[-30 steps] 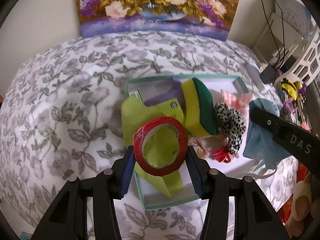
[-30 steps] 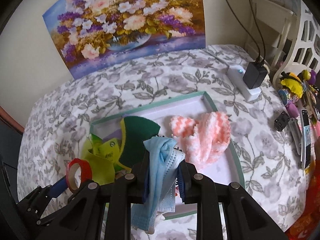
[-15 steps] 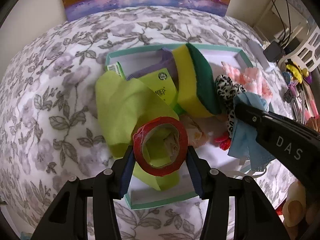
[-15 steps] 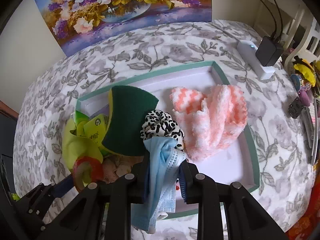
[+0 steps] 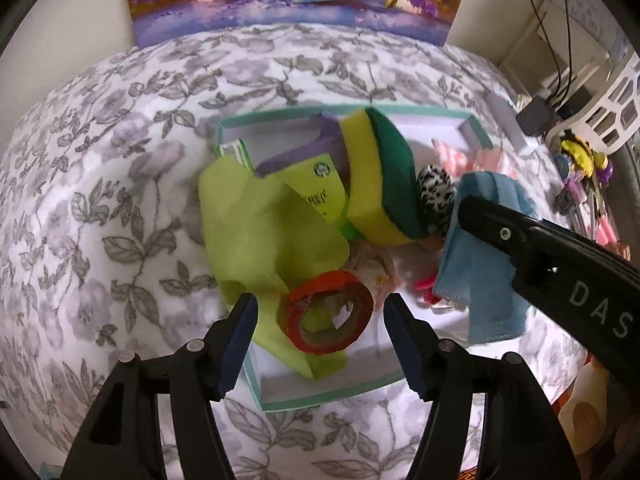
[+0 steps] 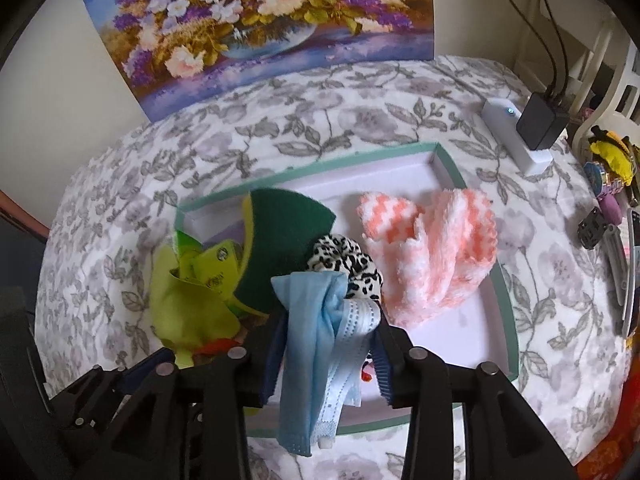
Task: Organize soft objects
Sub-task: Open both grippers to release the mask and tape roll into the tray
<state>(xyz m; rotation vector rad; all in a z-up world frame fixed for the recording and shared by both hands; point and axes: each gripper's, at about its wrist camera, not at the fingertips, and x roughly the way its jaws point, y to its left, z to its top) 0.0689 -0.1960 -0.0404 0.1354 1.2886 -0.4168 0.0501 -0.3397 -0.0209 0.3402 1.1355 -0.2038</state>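
Observation:
A teal-rimmed box lies on the floral cloth. It holds a lime cloth, a yellow-green sponge, a leopard scrunchie and a pink knit piece. My left gripper is open, with a red tape roll lying loose between its fingers on the lime cloth. My right gripper is shut on a blue face mask, held above the box's near side.
A flower painting leans on the back wall. A white power strip with a black plug and small trinkets lie at the right, beside a white rack.
My left gripper has opened and let go of the red tape roll, which dropped onto the lime cloth in the box. The right gripper still holds the mask, now nearer the box.

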